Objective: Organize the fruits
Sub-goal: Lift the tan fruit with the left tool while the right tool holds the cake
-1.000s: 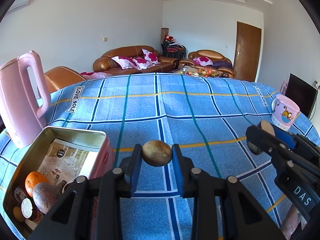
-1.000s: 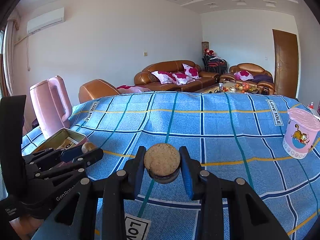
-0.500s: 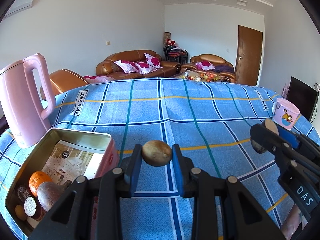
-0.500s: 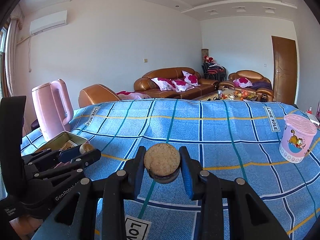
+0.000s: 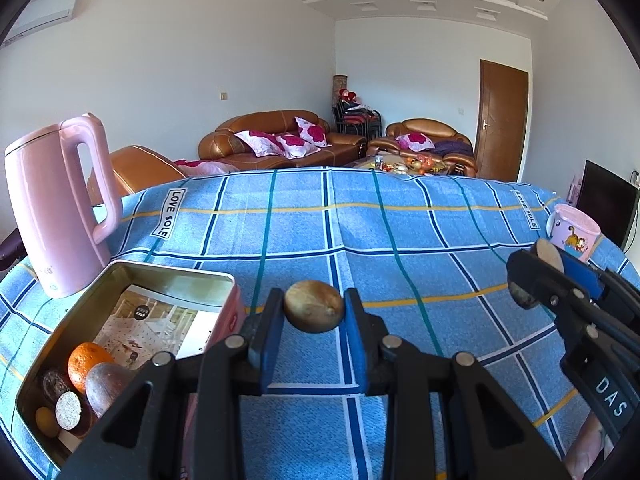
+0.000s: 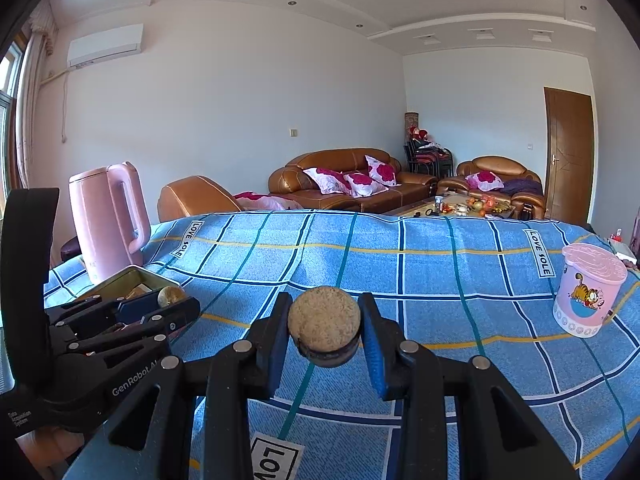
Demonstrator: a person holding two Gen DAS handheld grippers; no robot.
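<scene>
L gripper (image 5: 314,320) clamps a brown oval fruit (image 5: 314,312) above the cloth, just right of the tin (image 5: 172,276). R gripper (image 6: 324,336) clamps 1 cut fruit half (image 6: 324,326). Tablecloth (image 6: 440,272) reads "LOVE SOLE"; gripper bodies read "GenRobot" and "DAS".

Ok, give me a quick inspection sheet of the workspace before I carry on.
Surface: table under a blue plaid cloth, lettered LOVE SOLE.
Job's things: open metal tin at left, holding an orange and other fruit; brown oval fruit; cut half fruit.
Clutter: pink kettle; pink cartoon cup.
Grippers: left gripper shut on the brown oval fruit; right gripper shut on the cut half fruit.
Cables: nothing seen.
Surroundings: brown leather sofas, wooden door, wall air conditioner.
</scene>
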